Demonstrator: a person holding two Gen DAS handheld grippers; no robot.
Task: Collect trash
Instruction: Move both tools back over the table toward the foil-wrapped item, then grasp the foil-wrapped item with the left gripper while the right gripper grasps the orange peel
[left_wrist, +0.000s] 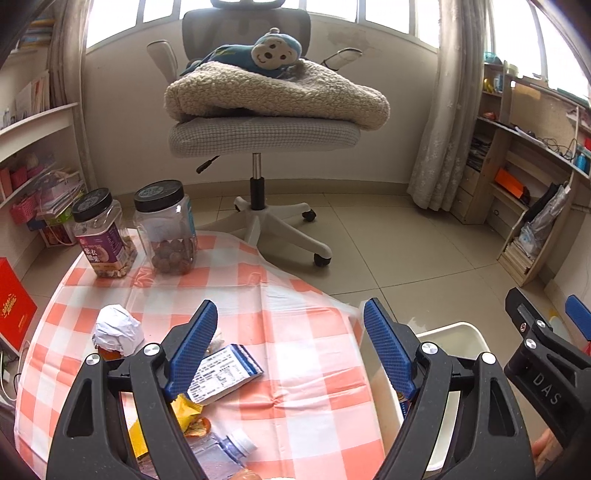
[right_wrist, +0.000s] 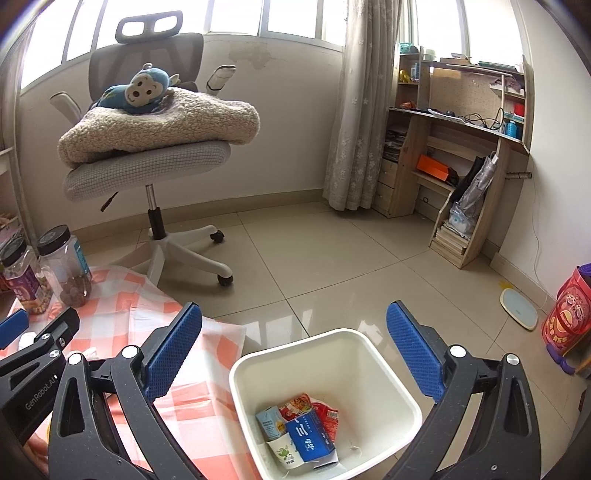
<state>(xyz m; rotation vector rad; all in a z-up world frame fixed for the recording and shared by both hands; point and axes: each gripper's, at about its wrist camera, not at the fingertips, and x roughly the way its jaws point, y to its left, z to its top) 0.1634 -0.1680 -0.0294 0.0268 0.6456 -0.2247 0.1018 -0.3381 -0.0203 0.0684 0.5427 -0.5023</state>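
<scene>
a tiled room with a grey office chair (left_wrist: 258, 129) under the window, and in front of it a low worktop (left_wrist: 295, 295) under a peach-checked cloth. going left to right: two lidded snack jars (left_wrist: 107, 236) stand at the far left corner and look like keepers, not trash. nearer lies a crumpled paper ball (left_wrist: 118, 328), light and soft, likely to squash, so pinch it across the middle. beside it, the left tool (left_wrist: 290, 347) hangs wide and empty, its left finger over a flattened small carton (left_wrist: 225, 373), light and fairly stiff, best taken by an edge. below are a yellow wrapper (left_wrist: 186, 410), thin and slippery, and a clear plastic bottle (left_wrist: 221, 450), light and prone to roll. right of the worktop the white bin (right_wrist: 369, 369) sits on the floor holding cartons and wrappers; the right tool (right_wrist: 295, 354) hangs wide and empty above it.
</scene>
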